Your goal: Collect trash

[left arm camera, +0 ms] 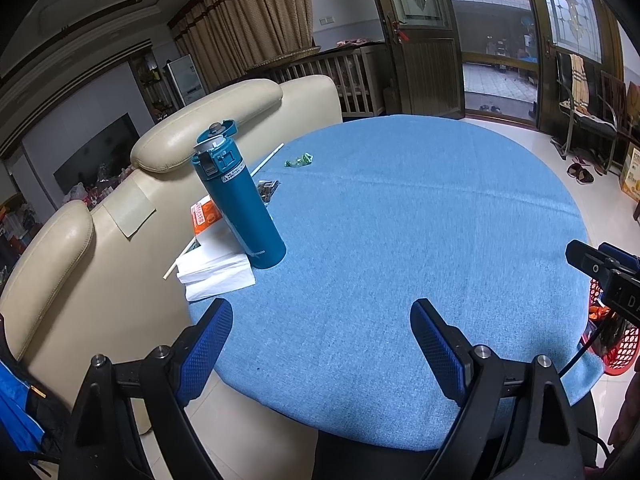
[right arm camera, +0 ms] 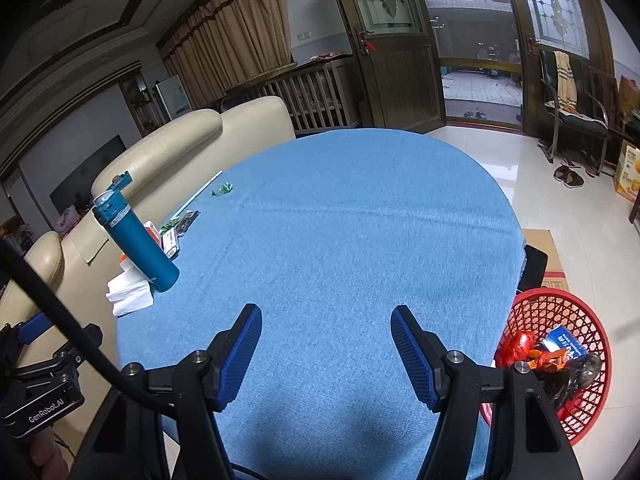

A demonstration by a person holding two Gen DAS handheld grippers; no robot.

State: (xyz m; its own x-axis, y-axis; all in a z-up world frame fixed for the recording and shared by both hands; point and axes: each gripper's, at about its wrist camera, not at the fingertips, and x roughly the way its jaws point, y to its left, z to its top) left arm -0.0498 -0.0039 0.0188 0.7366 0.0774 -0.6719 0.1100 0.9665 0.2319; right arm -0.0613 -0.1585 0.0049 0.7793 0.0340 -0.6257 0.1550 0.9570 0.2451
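Your left gripper (left arm camera: 322,332) and right gripper (right arm camera: 326,340), fingers apart and empty; green wrapper (left arm camera: 298,159) lies far-left, nearer your left.

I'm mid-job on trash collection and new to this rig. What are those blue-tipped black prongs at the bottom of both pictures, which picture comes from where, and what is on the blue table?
The prongs are two handheld grippers; each carries a fisheye camera looking along its fingers. One picture looks past the left gripper, the other past the right gripper. Both are open and hold nothing. On the round blue table stand a teal bottle, beside it white tissues and small packets, and further off a crumpled green wrapper and a thin white stick. The red basket on the floor, by the table's right edge, already holds some trash.
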